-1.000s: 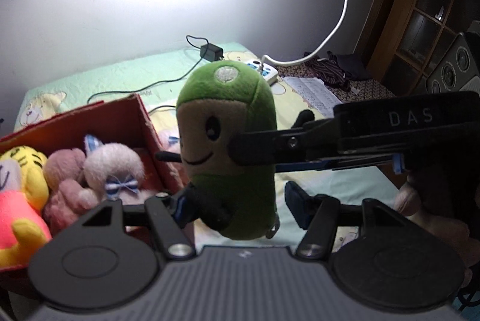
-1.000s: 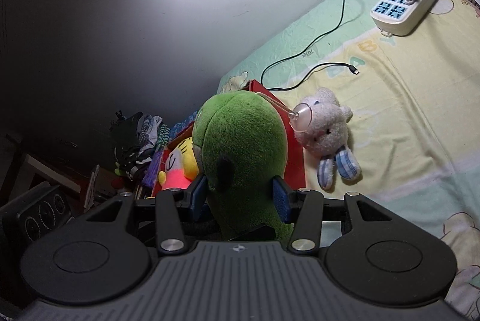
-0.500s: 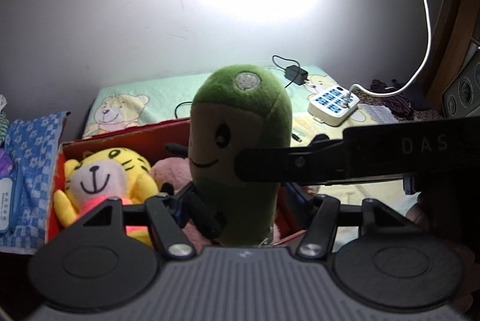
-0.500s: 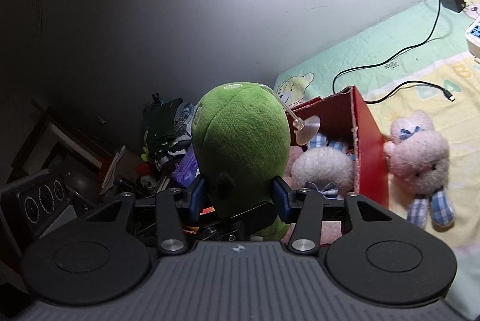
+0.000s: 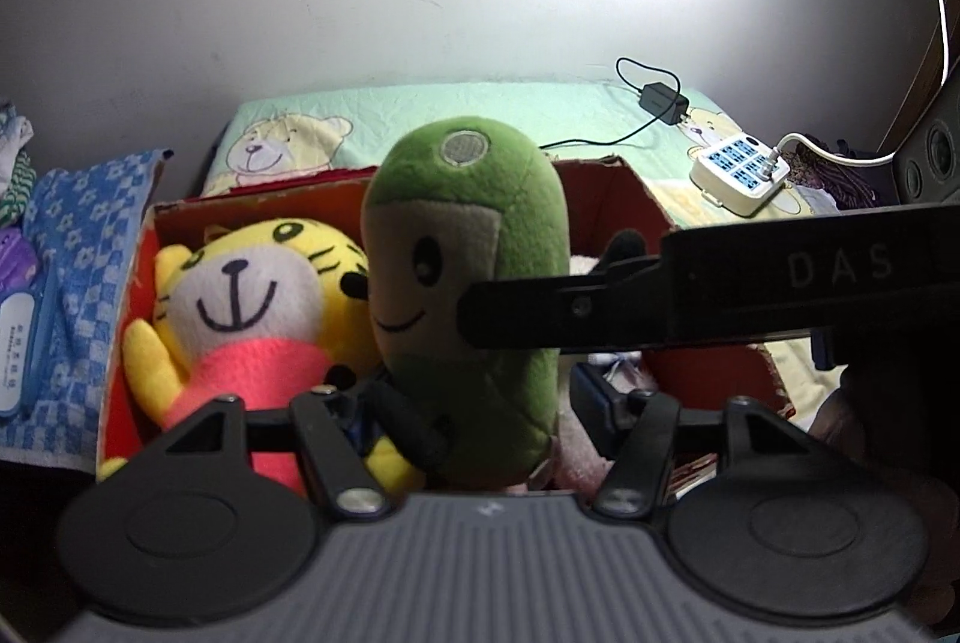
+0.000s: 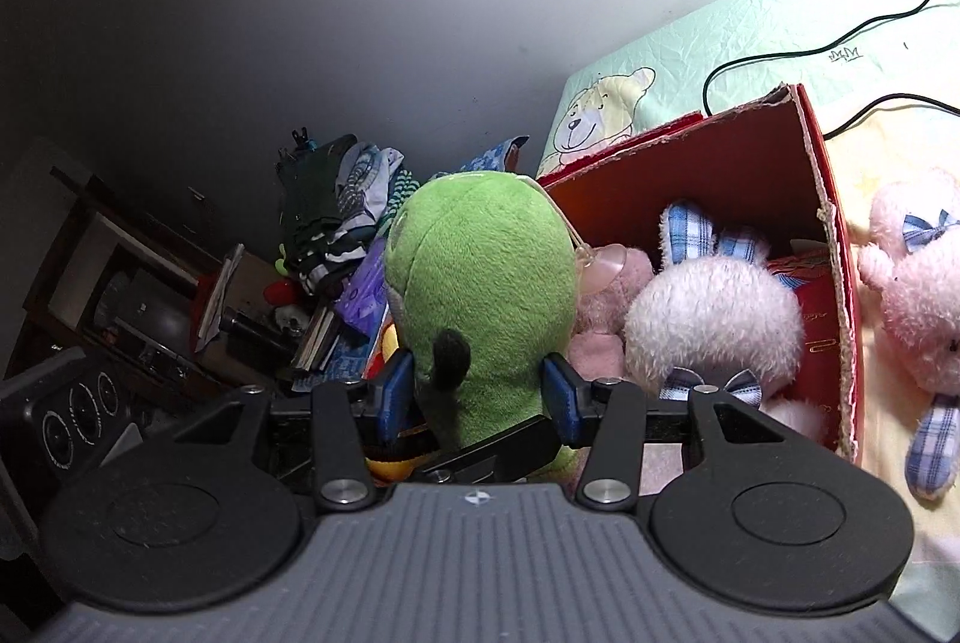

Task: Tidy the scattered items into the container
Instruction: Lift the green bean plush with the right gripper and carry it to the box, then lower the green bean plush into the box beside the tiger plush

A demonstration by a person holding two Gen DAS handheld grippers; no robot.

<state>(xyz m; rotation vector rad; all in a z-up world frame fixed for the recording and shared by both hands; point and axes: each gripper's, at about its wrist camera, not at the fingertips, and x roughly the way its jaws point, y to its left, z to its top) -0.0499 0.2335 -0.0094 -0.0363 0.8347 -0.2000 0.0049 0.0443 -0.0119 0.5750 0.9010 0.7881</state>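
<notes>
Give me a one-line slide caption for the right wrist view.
Right tool grips the green plush over the red box, pink bunny waiting outside on the bed.

The red box [image 5: 624, 199] on the bed [image 5: 420, 114] is crowded: a yellow tiger plush [image 5: 240, 307] fills its left end and a white bunny plush [image 6: 714, 325] its right. The green plush [image 5: 474, 283] hangs over the narrow middle gap. Open bedding lies beyond the box's far edge.
</notes>
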